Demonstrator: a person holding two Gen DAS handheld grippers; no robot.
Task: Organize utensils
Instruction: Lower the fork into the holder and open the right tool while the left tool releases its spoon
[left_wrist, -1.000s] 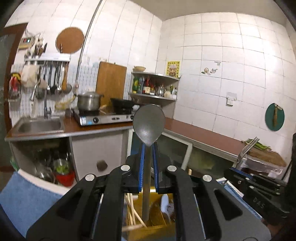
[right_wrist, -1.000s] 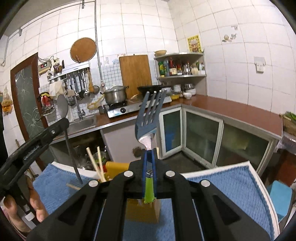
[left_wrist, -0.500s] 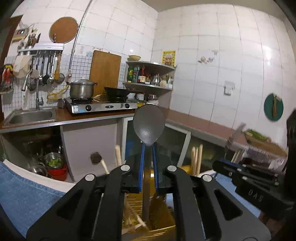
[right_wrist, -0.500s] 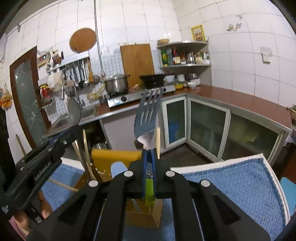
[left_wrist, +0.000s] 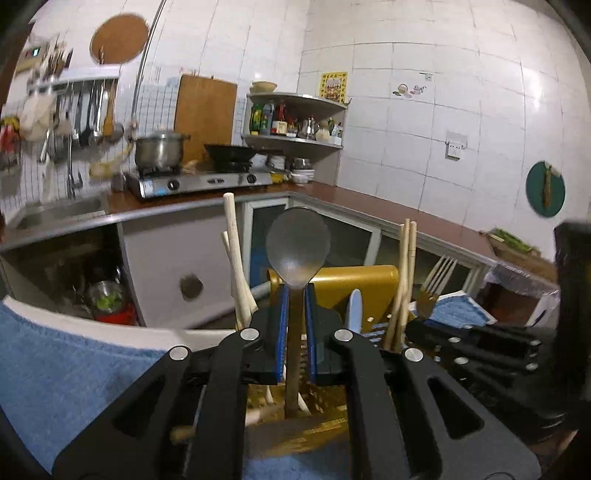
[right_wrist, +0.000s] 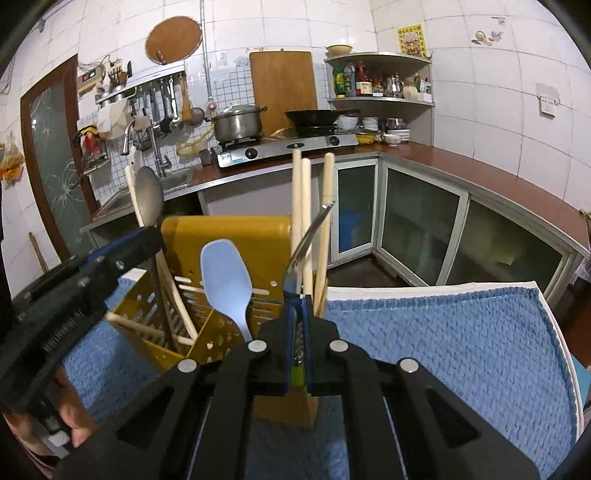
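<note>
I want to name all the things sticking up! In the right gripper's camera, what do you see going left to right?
Left gripper holding the metal spoon → light blue spoon → fork held by the right gripper → blue towel.

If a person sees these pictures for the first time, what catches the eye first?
Probably the yellow utensil holder on the blue towel, with chopsticks and a light blue spoon standing in it. Next, the left claw grips a grey spoon and the right claw a fork.
</note>
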